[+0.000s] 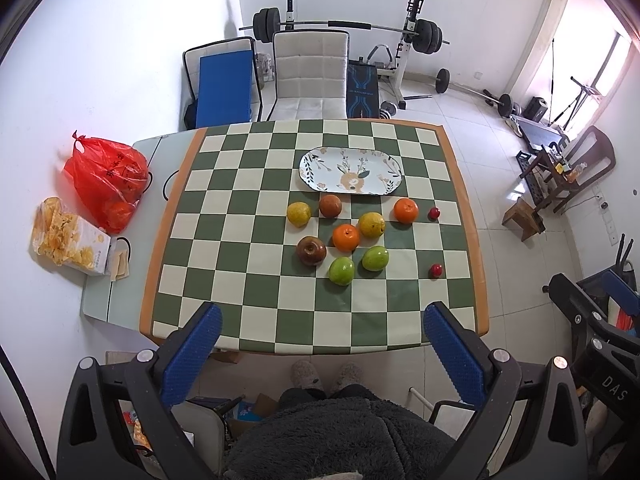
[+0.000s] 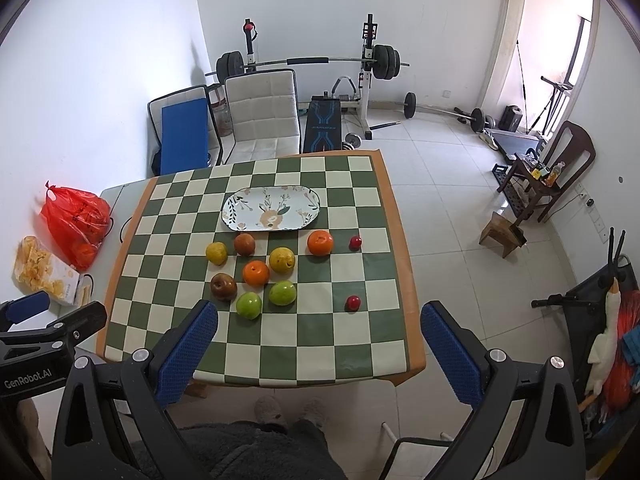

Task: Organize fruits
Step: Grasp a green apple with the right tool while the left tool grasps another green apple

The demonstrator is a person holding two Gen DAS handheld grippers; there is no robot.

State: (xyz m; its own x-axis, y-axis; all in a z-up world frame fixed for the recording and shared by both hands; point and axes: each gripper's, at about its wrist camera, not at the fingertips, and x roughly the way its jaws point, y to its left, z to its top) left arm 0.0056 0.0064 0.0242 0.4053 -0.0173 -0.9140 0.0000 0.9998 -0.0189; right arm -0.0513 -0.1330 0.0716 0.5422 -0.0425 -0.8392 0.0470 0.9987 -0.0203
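Both poised high over the bench's (image 1: 460, 200) near edge, left tool (image 1: 322, 350) and right tool (image 2: 318, 350) spread wide and empty, ready to start on fruit (image 1: 346, 237) scattered loose just short of the bare plate (image 1: 351, 170).

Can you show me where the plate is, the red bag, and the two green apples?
plate (image 1: 384, 160): left wrist view, bare right part.
red bag (image 1: 105, 178): left wrist view, its middle.
green apples (image 1: 341, 271) (image 1: 375, 258): left wrist view, each apple's middle.
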